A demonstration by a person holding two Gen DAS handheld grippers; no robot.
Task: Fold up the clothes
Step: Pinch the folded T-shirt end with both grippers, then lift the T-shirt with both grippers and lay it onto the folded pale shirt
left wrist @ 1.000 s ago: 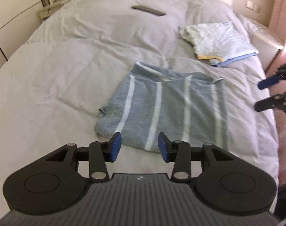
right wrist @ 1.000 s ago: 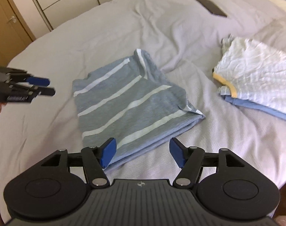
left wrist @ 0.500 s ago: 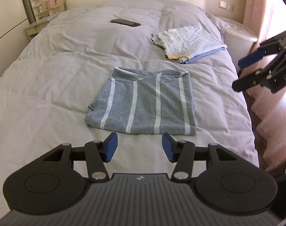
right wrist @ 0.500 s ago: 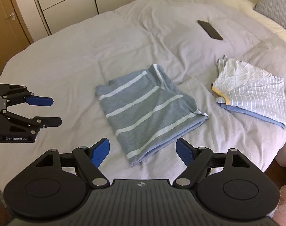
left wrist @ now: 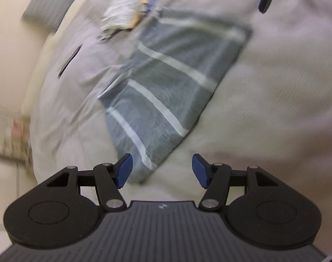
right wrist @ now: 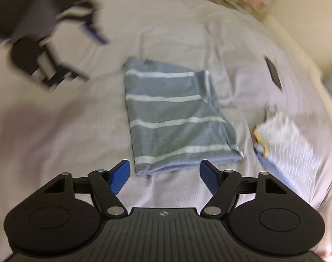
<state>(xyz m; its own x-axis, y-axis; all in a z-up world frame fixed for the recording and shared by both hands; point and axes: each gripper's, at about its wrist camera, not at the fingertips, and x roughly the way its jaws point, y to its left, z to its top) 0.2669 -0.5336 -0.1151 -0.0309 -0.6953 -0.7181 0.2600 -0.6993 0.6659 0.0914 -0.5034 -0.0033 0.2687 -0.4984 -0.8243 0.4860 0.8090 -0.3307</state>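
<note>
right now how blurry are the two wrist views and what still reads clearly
Left wrist view: heavy motion smear over the bed, pillow and striped grey garment; only the left gripper itself is sharp. Right wrist view: milder blur, the garment's stripes read well, the other gripper at top left is streaked, and the phone and folded pale pile are soft.

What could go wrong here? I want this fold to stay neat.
1. The left gripper, its jaws opening, is at one corner of the striped shirt; a pinch there may lift only the top layer and undo the fold.
2. The folded pale clothes lie close beside it and could be dragged along.
3. Both views are blurred, so aim may be off.
</note>
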